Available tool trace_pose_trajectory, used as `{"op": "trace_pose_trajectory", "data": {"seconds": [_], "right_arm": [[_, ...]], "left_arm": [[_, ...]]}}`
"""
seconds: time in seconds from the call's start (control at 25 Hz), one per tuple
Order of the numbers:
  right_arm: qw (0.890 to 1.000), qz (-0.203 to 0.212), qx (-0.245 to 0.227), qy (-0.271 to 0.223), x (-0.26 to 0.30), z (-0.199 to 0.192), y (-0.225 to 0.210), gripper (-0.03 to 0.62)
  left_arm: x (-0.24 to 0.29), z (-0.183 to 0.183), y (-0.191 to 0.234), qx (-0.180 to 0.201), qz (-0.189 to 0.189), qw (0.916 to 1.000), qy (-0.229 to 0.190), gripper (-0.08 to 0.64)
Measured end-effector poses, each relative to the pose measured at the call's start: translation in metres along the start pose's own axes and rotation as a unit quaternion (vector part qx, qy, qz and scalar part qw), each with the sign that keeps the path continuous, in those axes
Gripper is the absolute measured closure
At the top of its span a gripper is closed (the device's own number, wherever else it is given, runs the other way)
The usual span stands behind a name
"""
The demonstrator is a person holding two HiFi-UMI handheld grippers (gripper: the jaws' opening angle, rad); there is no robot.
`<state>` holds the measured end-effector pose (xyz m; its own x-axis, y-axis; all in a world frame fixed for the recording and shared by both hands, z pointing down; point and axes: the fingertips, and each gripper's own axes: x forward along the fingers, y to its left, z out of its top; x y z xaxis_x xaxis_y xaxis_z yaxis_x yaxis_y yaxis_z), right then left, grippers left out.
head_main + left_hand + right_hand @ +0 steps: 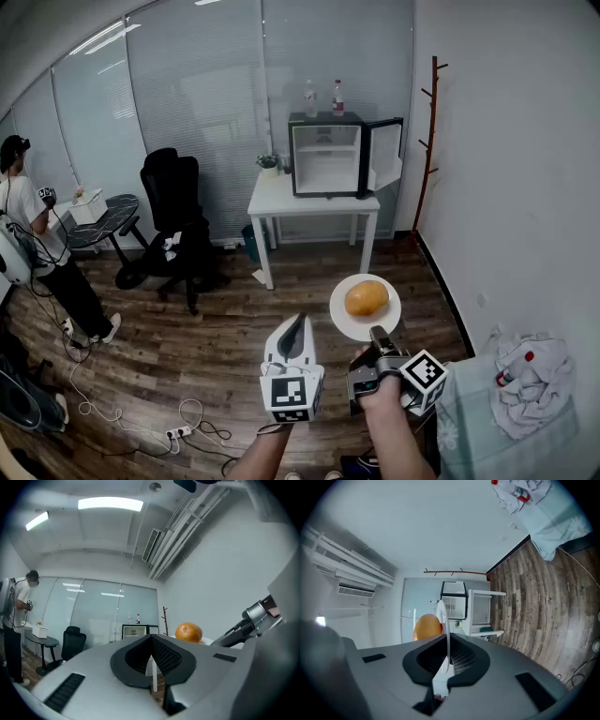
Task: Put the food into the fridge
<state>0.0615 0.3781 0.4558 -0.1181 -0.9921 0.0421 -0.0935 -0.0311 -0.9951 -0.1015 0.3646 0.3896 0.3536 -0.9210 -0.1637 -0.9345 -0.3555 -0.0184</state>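
Note:
A round orange food item (367, 298) lies on a white plate (349, 322) held low over the wooden floor. My right gripper (376, 334) is shut on the plate's near rim; in the right gripper view the plate (443, 631) stands edge-on between the jaws, with the food (427, 626) on its left. My left gripper (296, 327), just left of the plate, is shut and holds nothing. Its own view shows the food (189, 632) to the right of the closed jaws. The black mini fridge (327, 154) stands on a white table (272, 200) across the room, with its door (385, 155) swung open to the right.
Two bottles (323, 97) stand on the fridge. A black office chair (174, 223) stands left of the table, and a person (37, 244) works at a round table further left. A coat rack (428, 141) is by the right wall. Cables (187, 422) lie on the floor and cloths (530, 384) at the right.

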Motion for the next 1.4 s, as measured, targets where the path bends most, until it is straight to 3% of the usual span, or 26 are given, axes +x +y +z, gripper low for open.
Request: {"op": "trace_pose_trajectory", "data": {"seconds": [0.52, 1.04, 1.4], "right_arm": [[1.0, -0.005, 0.005, 0.001, -0.001, 0.006, -0.005, 0.558], [1.0, -0.005, 0.018, 0.019, 0.007, 0.049, -0.021, 0.558], [1.0, -0.01, 0.016, 0.015, 0.05, 0.058, -0.031, 0.558]], "left_arm": [[0.001, -0.003, -0.013, 0.007, -0.015, 0.9998, -0.007, 0.534], [0.021, -0.017, -0.051, 0.014, 0.003, 0.9999, -0.003, 0.534], [0.062, -0.036, -0.035, 0.012, 0.003, 0.9999, 0.002, 0.534]]}}
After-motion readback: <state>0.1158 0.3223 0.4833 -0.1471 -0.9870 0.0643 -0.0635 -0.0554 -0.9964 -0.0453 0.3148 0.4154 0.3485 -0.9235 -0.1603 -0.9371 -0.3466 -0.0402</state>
